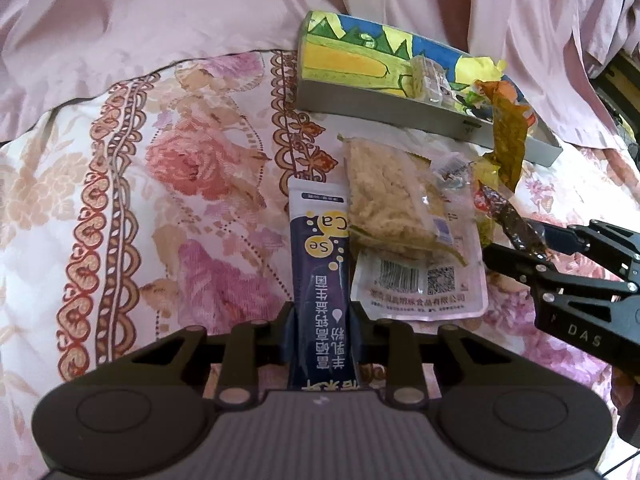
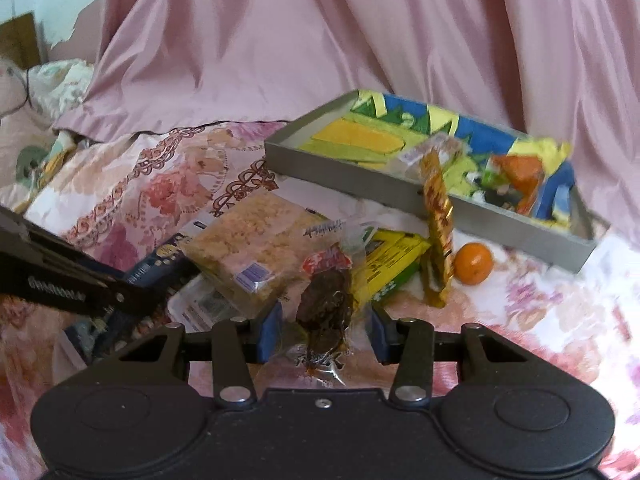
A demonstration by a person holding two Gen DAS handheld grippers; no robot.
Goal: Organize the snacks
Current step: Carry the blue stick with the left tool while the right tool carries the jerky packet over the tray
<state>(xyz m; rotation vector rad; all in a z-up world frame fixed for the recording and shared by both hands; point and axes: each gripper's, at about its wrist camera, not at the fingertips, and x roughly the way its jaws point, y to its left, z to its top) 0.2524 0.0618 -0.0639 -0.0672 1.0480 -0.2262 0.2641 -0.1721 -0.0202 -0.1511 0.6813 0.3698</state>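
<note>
Gripping a long, narrow dark-blue foil sachet with white print (image 1: 320,280) in the left gripper (image 1: 322,330), jaws clamped on both long edges near the closer end. Pointing straight ahead along the fingers, long axis running away toward the shallow grey cardboard tray with the bright corn-picture lining (image 1: 384,110), far end hanging just over the flowery pink quilt (image 1: 140,200). Probably handling as light and floppy, slick foil, so pinching nearer the middle likely cutting down the droop. Meanwhile the right gripper (image 2: 322,330) looking spread apart, blue pads (image 2: 271,330) standing off either side of a clear vacuum pouch of dark brown meat with a red label (image 2: 326,304); not obviously squeezing it, though hard to tell what else is holding it up. Pouch lying lengthwise along the fingers too, red end pointing forward. Likely soft, squishy and slippery, so grabbing across the meaty middle rather than the flimsy sealed edge seeming safest. Sitting between the two: a clear bag of pale crumbly rice-crisp stuff (image 1: 384,200). Resting near the tray: a small round orange (image 2: 473,262).
</note>
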